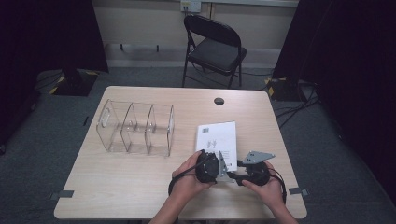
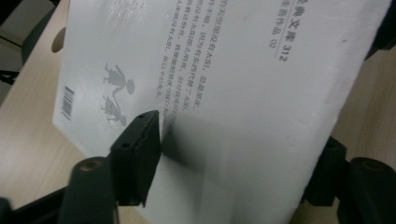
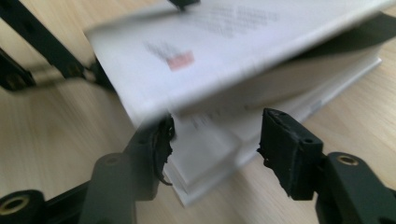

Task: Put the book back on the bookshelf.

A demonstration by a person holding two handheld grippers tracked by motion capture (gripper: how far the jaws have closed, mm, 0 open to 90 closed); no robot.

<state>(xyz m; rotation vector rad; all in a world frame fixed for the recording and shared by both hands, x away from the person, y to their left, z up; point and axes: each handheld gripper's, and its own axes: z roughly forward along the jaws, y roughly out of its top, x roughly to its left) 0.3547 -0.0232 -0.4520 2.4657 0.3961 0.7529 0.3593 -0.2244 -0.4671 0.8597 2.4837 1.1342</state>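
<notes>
the book point(image 1: 217, 137) looks light but floppy, so i take its spine; both my grippers point(image 1: 231, 170) stand apart around its edges.

High view: fixed above the near edge of the table point(image 1: 140, 196), facing forward and down, far enough to take in the whole top and a chair point(image 1: 214, 49) beyond.
Left gripper view: very close to the book point(image 2: 224, 107), looking along its cover.
Right gripper view: close to the book's point(image 3: 224, 84) corner, low.
Shared by all three views: the book point(image 1: 217, 137).
</notes>
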